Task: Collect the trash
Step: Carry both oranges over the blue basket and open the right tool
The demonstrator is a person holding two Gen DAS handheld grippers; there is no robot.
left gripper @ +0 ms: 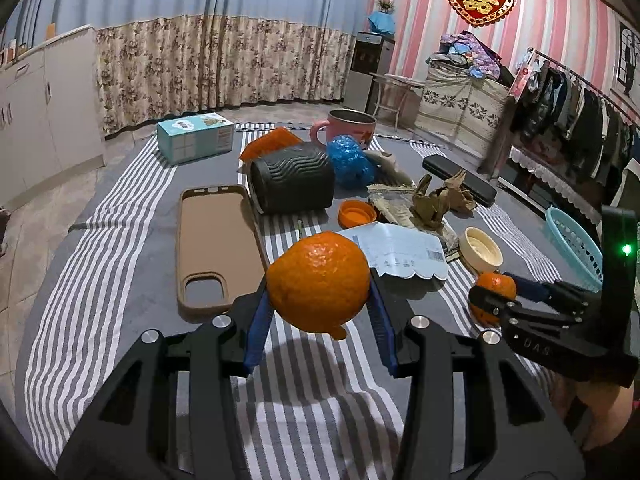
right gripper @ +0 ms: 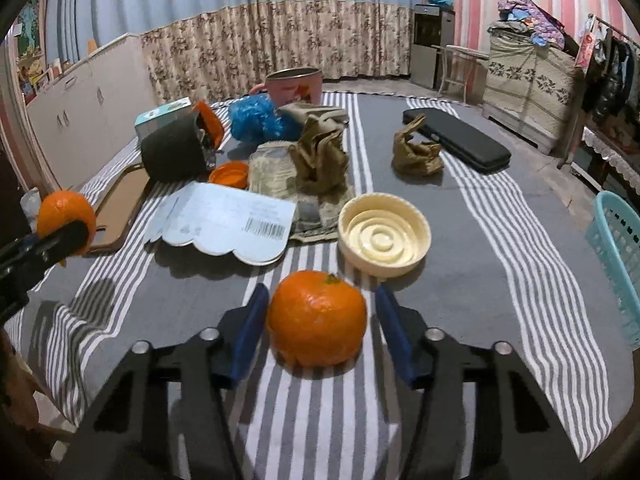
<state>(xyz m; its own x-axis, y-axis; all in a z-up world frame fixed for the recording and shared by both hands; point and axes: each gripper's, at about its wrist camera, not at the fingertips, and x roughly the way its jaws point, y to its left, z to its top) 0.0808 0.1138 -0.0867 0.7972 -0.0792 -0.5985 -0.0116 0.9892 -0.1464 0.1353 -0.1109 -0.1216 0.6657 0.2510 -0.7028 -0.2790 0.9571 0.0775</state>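
Observation:
My left gripper (left gripper: 318, 284) is shut on an orange (left gripper: 320, 280), held a little above the striped cloth (left gripper: 320, 380) with its shadow below. It shows at the left edge of the right wrist view as the left gripper (right gripper: 60, 236) with that orange (right gripper: 64, 210). A second orange (right gripper: 316, 316) rests on the cloth between the blue pads of my right gripper (right gripper: 322, 292). The left pad sits at its side, and a strip of cloth shows before the right pad. From the left wrist view the right gripper (left gripper: 496, 292) straddles this orange (left gripper: 494, 286).
Beyond lie a barcoded card (right gripper: 224, 220), a cream lid (right gripper: 384, 236), crumpled brown paper (right gripper: 320, 156), an orange lid (right gripper: 230, 174), a blue plastic bag (right gripper: 256, 120), a dark ribbed bin on its side (left gripper: 292, 184) and a phone case (left gripper: 216, 240). A teal basket (right gripper: 616, 264) stands at the right.

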